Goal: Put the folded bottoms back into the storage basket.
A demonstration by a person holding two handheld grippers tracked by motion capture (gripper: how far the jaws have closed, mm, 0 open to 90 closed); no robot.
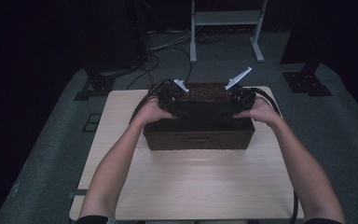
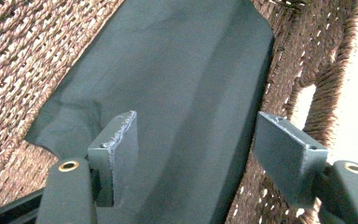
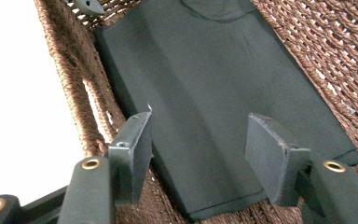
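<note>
On the pale wooden table (image 1: 191, 186) stands a brown woven basket (image 1: 198, 135), and inside it, flat on its bottom, lies a folded dark garment (image 3: 223, 93), apparently already placed, with the left gripper (image 2: 196, 154) and right gripper (image 3: 198, 154) above it, jaws spread, gripping nothing, only withdrawal remaining.

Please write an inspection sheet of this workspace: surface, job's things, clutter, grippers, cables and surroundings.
Surface: light wooden table, bare in front of the basket.
Job's things: brown woven basket on the table; folded dark cloth lies flat inside it.
Clutter: nothing seen.
Grippers: left gripper and right gripper both over the cloth in the basket, jaws apart, nothing between the pads.
Cables: black gripper cable runs off the far left of the table; more cables on the floor behind.
Surroundings: dark room, grey floor, white frame legs beyond the table.
</note>
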